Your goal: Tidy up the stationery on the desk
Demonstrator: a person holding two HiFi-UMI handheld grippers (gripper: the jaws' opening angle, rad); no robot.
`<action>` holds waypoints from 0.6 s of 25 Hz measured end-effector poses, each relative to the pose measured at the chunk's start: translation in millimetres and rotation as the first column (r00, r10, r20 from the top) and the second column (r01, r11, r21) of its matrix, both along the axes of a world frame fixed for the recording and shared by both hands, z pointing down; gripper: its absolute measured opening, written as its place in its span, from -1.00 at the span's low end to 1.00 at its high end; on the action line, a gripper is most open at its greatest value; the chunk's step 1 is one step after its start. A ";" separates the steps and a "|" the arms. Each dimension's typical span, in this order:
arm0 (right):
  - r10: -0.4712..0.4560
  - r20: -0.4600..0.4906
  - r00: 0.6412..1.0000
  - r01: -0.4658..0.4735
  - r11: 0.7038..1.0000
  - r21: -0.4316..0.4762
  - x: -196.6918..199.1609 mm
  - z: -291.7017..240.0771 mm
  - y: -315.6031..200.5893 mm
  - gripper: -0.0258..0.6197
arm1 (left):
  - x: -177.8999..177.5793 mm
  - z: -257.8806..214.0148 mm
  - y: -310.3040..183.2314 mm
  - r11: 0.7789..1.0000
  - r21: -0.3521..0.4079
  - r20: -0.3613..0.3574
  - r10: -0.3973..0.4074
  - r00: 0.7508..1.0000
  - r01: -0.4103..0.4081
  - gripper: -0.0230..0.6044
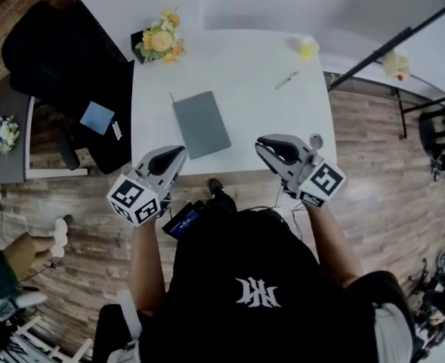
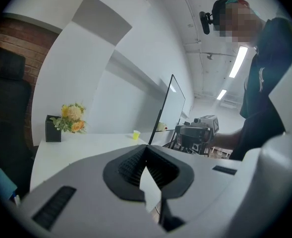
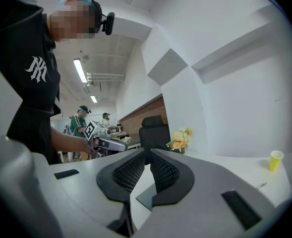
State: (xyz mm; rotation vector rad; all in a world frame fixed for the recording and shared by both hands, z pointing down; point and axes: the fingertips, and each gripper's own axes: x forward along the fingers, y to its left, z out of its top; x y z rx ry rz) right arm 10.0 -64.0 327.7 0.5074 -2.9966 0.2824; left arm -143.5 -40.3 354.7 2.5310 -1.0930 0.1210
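Over the near edge of the worktop (image 1: 241,59) we hold the left tool (image 1: 178,154) and right tool (image 1: 263,144), both closed, empty. A notebook (image 1: 201,124) lies beside the left tool; a pot (image 1: 137,37) holds flowers (image 1: 161,41) far left; a cup (image 1: 308,48), contents unseen, and a pen (image 1: 286,80) sit far right.

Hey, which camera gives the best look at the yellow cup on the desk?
Right gripper view: the yellow cup stands upright, side-on, on the white desk. The head view shows it from above, small and washed out; the left gripper view shows a distant speck.
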 end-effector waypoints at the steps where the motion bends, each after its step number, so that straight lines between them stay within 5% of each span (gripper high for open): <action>1: 0.003 0.000 1.000 -0.003 1.000 0.001 -5.8 0.8 -6.8 -0.79 | -4.9 2.5 -5.4 1.000 -0.008 -0.006 0.001 1.000 -0.001 -0.92; 15: -0.020 -0.063 0.998 0.015 0.997 -0.074 -51.6 37.1 -74.6 -0.79 | -50.0 41.5 -56.7 0.997 -0.062 -0.023 -0.046 0.999 0.044 -0.92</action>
